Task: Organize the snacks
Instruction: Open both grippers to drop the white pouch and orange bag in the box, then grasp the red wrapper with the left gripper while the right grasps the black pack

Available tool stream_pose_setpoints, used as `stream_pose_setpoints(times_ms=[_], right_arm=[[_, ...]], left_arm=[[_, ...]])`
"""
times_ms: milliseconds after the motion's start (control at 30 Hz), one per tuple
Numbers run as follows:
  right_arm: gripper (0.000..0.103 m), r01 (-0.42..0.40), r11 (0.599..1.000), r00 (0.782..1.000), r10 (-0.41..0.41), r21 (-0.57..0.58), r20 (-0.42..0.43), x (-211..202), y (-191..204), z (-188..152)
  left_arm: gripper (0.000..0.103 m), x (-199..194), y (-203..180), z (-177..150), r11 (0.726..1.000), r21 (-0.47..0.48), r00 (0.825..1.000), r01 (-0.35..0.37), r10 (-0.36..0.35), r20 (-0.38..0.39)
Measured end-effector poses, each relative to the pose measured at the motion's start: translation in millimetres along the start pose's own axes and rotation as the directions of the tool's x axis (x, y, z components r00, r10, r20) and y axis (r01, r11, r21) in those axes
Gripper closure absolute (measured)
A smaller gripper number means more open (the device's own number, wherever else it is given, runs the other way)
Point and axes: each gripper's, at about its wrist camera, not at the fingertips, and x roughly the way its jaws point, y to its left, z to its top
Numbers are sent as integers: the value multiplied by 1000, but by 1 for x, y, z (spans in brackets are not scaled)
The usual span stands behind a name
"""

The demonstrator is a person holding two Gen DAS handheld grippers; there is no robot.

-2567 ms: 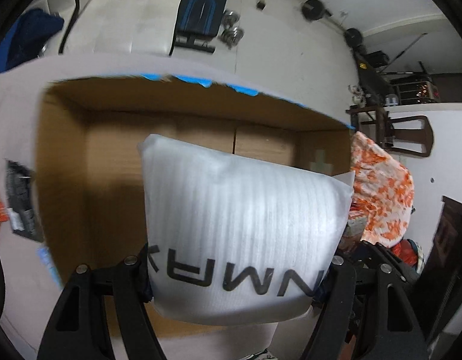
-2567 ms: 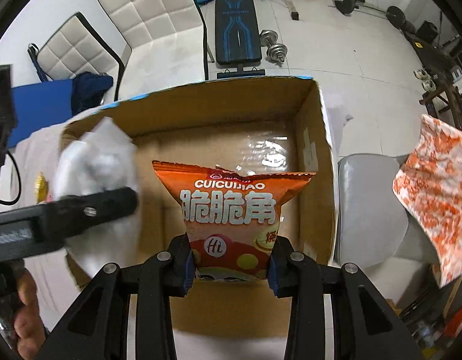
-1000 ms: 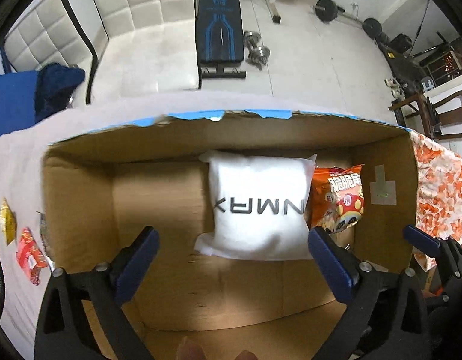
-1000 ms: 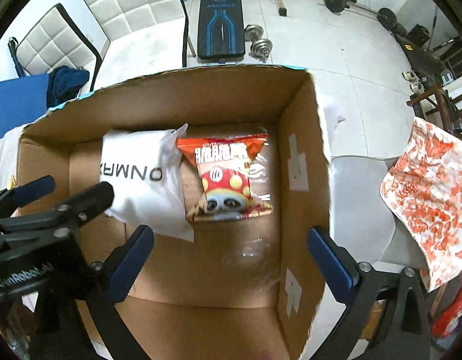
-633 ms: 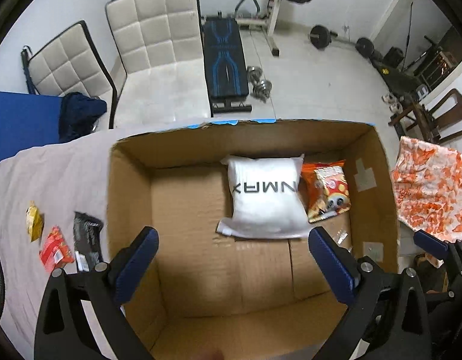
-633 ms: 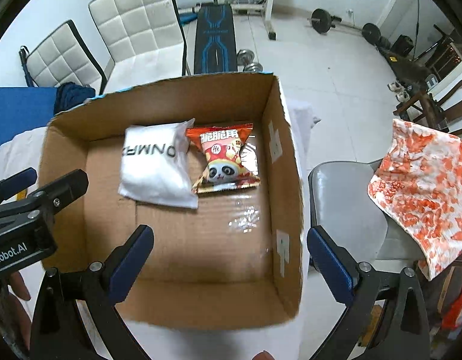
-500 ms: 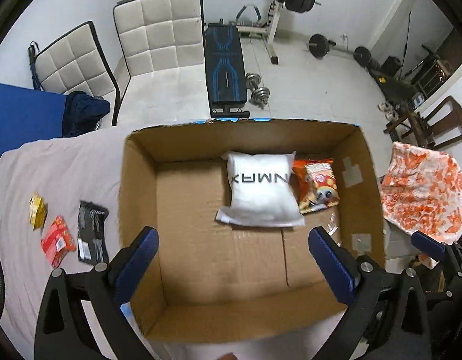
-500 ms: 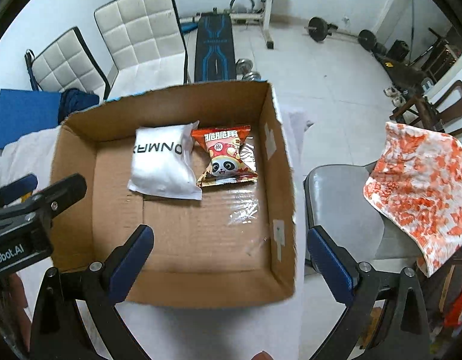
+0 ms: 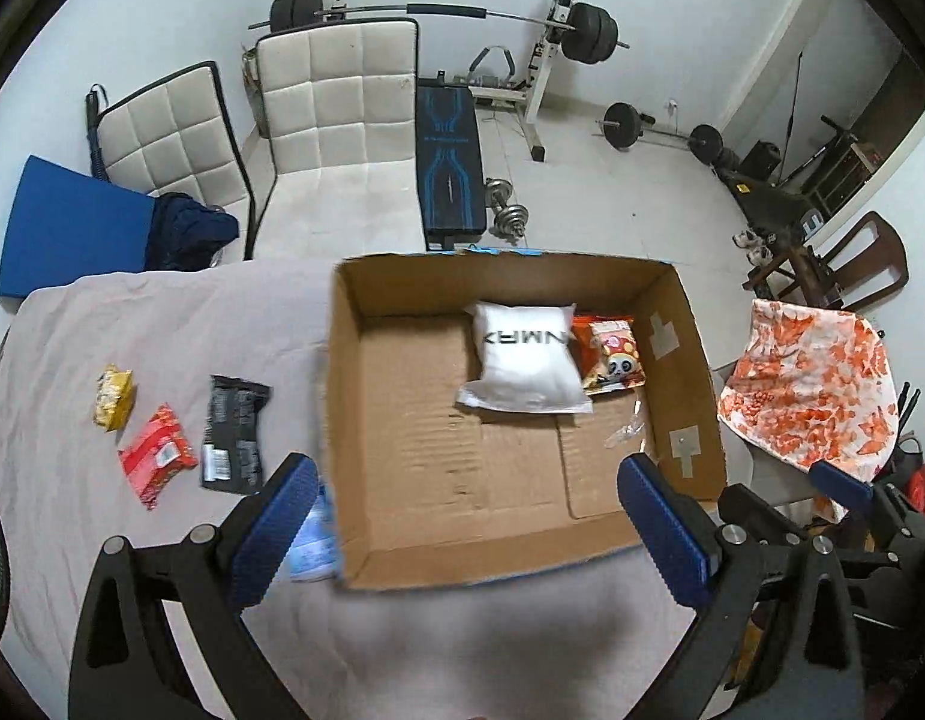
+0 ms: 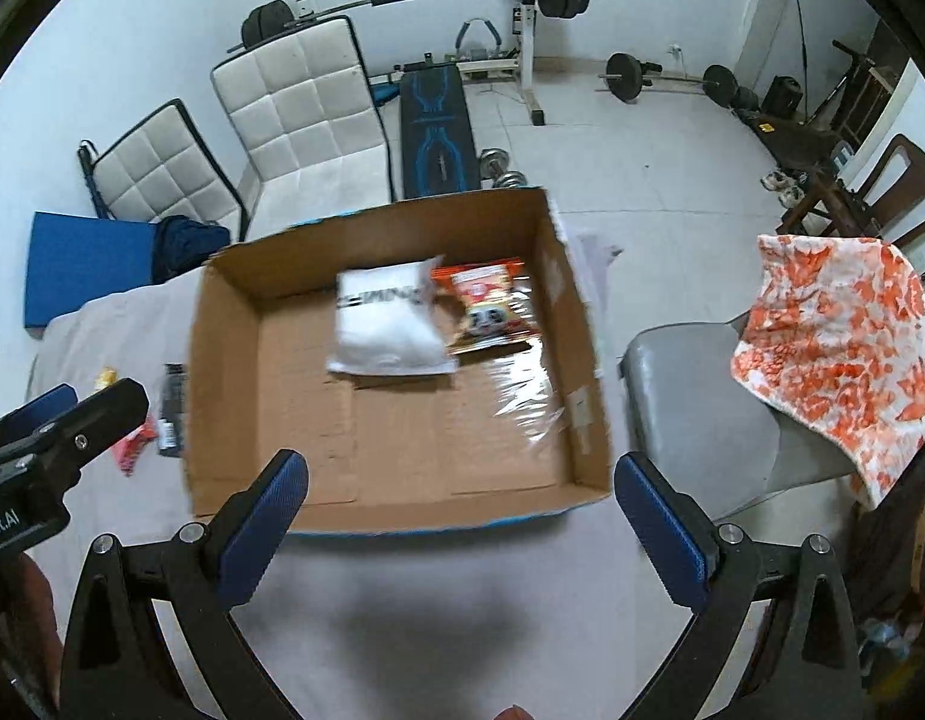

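Left wrist view showed the left gripper [image 9: 462,516] spread wide and empty; ahead and to its left lay the black snack packet [image 9: 234,414], long axis pointing away, apparently nearer this hand than the equally wide, empty right gripper [image 10: 459,510] facing the cardboard box [image 9: 342,396].

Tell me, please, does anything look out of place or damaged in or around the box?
Nothing looks damaged. The white pouch lies slightly askew, overlapping the orange snack bag inside the cardboard box. A loose scrap of clear plastic lies on the box floor.
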Motion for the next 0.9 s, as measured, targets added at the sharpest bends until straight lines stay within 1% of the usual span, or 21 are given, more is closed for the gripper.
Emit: stream_pose_setpoints(times_ms=[67,133,233,300,367,400,433,467,533,600,633,733,767,800,900], right_arm=[[0,-39,999,999,39,-4,-5,-6,22,-4],[0,-58,998,998,57,-26,-12,-9,49,-6],[0,-108,991,994,105,-82,-37,-6,102,-10],[0,-146,983,988,138,-116,-75,4,139,-14],[0,-178,973,979,159,-150,-131,21,178,-20],[0,-194,968,973,169,-161,-159,31,196,-21],[0,-221,960,962,186,-172,-197,44,218,-26],[0,-231,957,956,189,-177,-225,54,233,-28],[0,-261,948,937,204,-180,-284,75,263,-34],[0,-288,946,915,226,-151,-333,100,289,-35],[0,-287,948,909,224,-137,-352,113,299,-32],[0,-266,961,898,217,-80,-383,154,318,-19],[0,-273,961,892,231,-54,-389,166,323,-15],[0,-258,965,892,223,-38,-394,177,327,-10],[0,-223,975,889,199,-12,-412,207,335,3]], left_arm=[[0,-12,14,-1,1000,-7,1000,5,-5,2],[0,-26,34,-3,1000,-16,1000,12,-12,6],[0,-39,69,-6,1000,-10,1000,-18,18,15],[0,-44,98,-9,999,-2,999,-53,53,10],[0,-44,131,-13,995,10,995,-102,102,2],[0,-42,149,-15,991,15,992,-129,129,-6],[0,-40,163,-17,989,18,989,-149,149,-12],[0,-35,182,-21,985,16,985,-172,173,-25],[0,-25,214,-27,980,7,978,-198,198,-64],[0,-13,246,-34,976,-7,971,-218,217,-98],[0,-6,261,-36,974,-9,968,-228,226,-114],[0,20,297,-40,968,-10,955,-252,248,-160],[0,31,307,-39,968,-8,953,-251,245,-180],[0,41,315,-38,969,-1,950,-246,241,-196],[0,81,331,-32,969,55,938,-242,248,-244]])
